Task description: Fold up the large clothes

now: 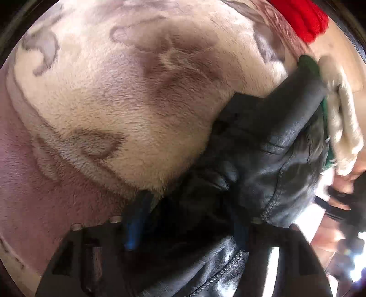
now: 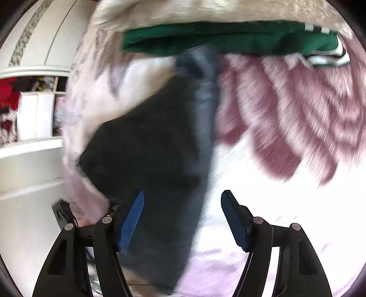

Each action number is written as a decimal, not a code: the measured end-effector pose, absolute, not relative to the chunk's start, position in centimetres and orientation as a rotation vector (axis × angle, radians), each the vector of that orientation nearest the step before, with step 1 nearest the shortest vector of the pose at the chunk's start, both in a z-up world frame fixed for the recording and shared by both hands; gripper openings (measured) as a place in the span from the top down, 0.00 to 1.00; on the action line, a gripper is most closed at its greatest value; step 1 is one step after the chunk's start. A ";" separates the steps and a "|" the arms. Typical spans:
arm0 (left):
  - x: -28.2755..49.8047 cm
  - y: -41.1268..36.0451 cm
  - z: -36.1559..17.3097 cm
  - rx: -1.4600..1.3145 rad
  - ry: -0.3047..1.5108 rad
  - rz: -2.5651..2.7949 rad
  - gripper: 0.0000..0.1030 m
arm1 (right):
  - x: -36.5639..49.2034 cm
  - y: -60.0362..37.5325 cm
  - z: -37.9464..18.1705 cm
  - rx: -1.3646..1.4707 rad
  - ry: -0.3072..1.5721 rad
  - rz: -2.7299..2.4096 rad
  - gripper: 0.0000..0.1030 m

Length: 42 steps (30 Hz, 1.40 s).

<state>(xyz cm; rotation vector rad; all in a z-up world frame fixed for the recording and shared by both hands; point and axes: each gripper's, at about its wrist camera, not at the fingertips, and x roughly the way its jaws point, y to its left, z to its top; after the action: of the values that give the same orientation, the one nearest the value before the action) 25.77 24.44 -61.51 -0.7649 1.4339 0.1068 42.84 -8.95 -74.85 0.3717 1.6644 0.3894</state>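
Note:
A black leather jacket (image 1: 270,146) lies bunched on a plush cream and pink blanket (image 1: 128,96). In the left wrist view my left gripper (image 1: 185,219) is buried in the jacket's folds; one blue fingertip (image 1: 133,228) shows at the left, the other is hidden under leather. I cannot tell whether it is closed on the leather. In the blurred right wrist view my right gripper (image 2: 183,219) is open and empty, its blue pads (image 2: 131,224) wide apart, just above the dark jacket (image 2: 148,148).
A green garment (image 2: 228,41) and a cream fleece piece (image 1: 343,128) lie past the jacket. A red garment (image 1: 299,16) is at the far edge. A white cabinet with shelves (image 2: 34,114) stands to the left of the bed.

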 end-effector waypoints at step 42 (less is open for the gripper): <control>15.6 23.4 -60.3 -0.639 1.445 0.405 0.39 | 37.1 -9.1 -72.0 0.098 1.605 0.263 0.67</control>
<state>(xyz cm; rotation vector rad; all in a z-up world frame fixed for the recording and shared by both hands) 15.62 23.43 -60.27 -0.6393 1.4453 0.4049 37.10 -9.14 -71.97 0.0981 1.6049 0.2628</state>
